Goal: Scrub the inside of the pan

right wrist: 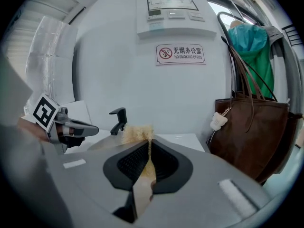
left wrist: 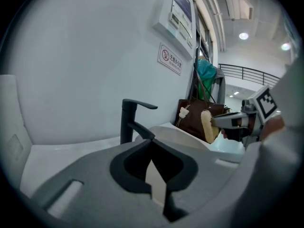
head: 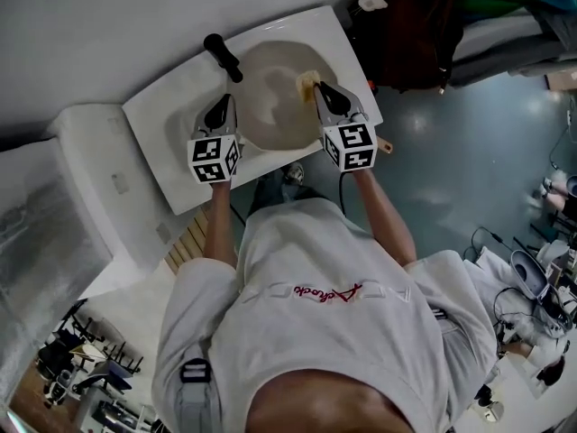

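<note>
Scrubbing step, by my read: both tools are at the pan, but contact isn't confirmed.

- White worktop carries the pan. It sits just in front of the black tap, with its pale inside facing up.
- Left gripper is at the pan's left rim. In the left gripper view its fingers are pressed together on a pale sliver, which I take to be the pan's rim, so it's acting as the brace.
- Right gripper is over the right side of the pan. Its fingers are pinching a tan sponge, and a tuft sticks out past the tips.
- The left gripper view shows the sponge hanging on edge at about rim level. I can't tell whether it's touching the inside surface.

To do it well:
- Drop the right gripper until the sponge's exposed end bears on the pan floor, not the finger tips.
- Tilt it so more sponge meets the surface.
- Work in overlapping circles from the centre out to the wall.
- Hold the left pinch firm so the pan doesn't spin or slide toward the tap.
- Use moderate pressure. The grip on the sponge is narrow and it could pull out.
</note>
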`<act>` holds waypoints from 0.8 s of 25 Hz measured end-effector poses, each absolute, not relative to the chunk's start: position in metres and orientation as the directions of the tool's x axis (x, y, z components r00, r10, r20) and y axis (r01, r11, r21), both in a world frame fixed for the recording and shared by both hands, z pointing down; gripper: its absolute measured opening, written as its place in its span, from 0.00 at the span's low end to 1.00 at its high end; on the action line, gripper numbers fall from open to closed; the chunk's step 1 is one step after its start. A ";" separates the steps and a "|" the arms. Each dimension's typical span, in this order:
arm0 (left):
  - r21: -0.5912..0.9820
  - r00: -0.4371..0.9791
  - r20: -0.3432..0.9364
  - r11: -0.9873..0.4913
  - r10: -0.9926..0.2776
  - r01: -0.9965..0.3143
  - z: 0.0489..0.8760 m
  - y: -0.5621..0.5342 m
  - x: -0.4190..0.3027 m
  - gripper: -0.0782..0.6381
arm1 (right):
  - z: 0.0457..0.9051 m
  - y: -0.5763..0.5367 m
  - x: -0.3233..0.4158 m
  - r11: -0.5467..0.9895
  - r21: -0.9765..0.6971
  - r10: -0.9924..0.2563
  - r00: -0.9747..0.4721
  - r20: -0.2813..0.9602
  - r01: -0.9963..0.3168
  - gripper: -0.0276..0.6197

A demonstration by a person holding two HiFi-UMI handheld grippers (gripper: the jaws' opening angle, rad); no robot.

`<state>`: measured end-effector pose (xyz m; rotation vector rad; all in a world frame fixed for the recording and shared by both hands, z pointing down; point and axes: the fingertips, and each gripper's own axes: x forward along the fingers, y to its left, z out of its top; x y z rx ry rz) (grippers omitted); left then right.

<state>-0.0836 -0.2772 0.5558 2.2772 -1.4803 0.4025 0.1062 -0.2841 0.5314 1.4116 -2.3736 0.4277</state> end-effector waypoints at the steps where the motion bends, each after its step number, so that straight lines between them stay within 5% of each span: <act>1: 0.170 0.403 0.446 -0.367 -0.799 -0.915 0.559 -0.278 -0.085 0.11 | 0.535 -0.285 0.104 0.460 -0.079 -0.777 -0.444 0.446 -0.884 0.08; 10: 0.235 0.444 0.461 -0.377 -0.769 -0.896 0.582 -0.280 -0.094 0.12 | 0.561 -0.300 0.082 0.478 -0.061 -0.739 -0.439 0.510 -0.876 0.08; 13: 0.260 0.460 0.474 -0.379 -0.751 -0.888 0.591 -0.279 -0.094 0.21 | 0.569 -0.304 0.071 0.510 -0.042 -0.718 -0.451 0.530 -0.859 0.08; 20: 0.288 0.476 0.476 -0.380 -0.739 -0.879 0.597 -0.284 -0.096 0.23 | 0.586 -0.300 0.027 0.713 0.218 -0.635 -0.483 0.603 -0.666 0.08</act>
